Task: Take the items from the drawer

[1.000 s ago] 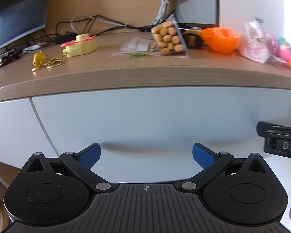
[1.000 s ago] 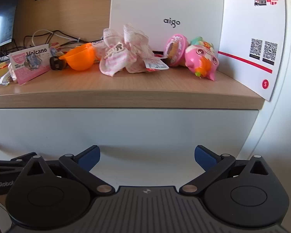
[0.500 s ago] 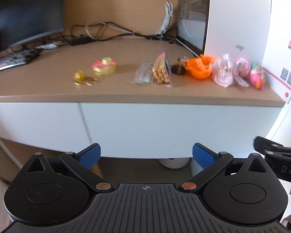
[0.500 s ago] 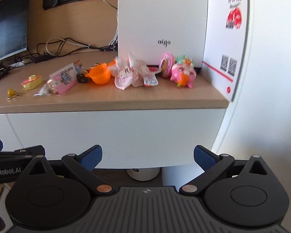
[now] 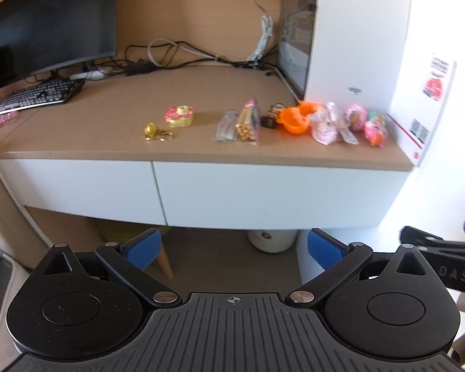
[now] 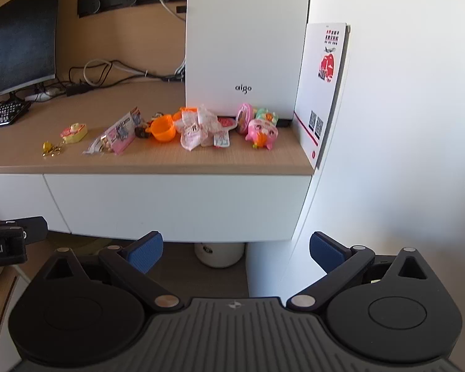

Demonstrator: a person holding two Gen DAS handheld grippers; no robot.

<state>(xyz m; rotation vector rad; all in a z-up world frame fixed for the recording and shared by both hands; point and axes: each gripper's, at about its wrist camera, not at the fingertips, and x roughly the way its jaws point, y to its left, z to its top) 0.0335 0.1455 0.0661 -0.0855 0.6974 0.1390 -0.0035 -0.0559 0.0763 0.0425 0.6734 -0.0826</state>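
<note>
White drawer fronts (image 5: pixel 272 192) run closed beneath the wooden worktop (image 5: pixel 114 124), so whatever the drawers contain is hidden. Left tongs (image 5: pixel 234 246) and right tongs (image 6: pixel 235 248) both stand spread wide with nothing between their blue pads, held back from the drawers and well apart from them; the right tongs also show at the right edge of the left wrist view.

Small items lie in a row along the worktop near its front edge. From left to right:
- a gold bell keyring (image 5: pixel 156 132);
- a yellow and pink trinket (image 5: pixel 180 117) just behind it;
- a clear packet (image 5: pixel 227 125) touching a snack bag (image 5: pixel 248 123) filled with small round biscuits;
- a dark brown item (image 5: pixel 271 117), too blurred to identify;
- an orange bowl (image 6: pixel 162 128), tilted, its contents not discernible;
- a crumpled pink-and-white wrapper (image 6: pixel 198 128);
- a pink round toy (image 6: pixel 243 117) and a pink pig-like toy (image 6: pixel 262 133).

Behind the toys stands a white computer case (image 6: pixel 245 40), marked "aigo". A white placard (image 6: pixel 324 86) with QR codes leans at the worktop's right end. A monitor (image 5: pixel 52 21) and keyboard (image 5: pixel 40 94) occupy the far left.
</note>
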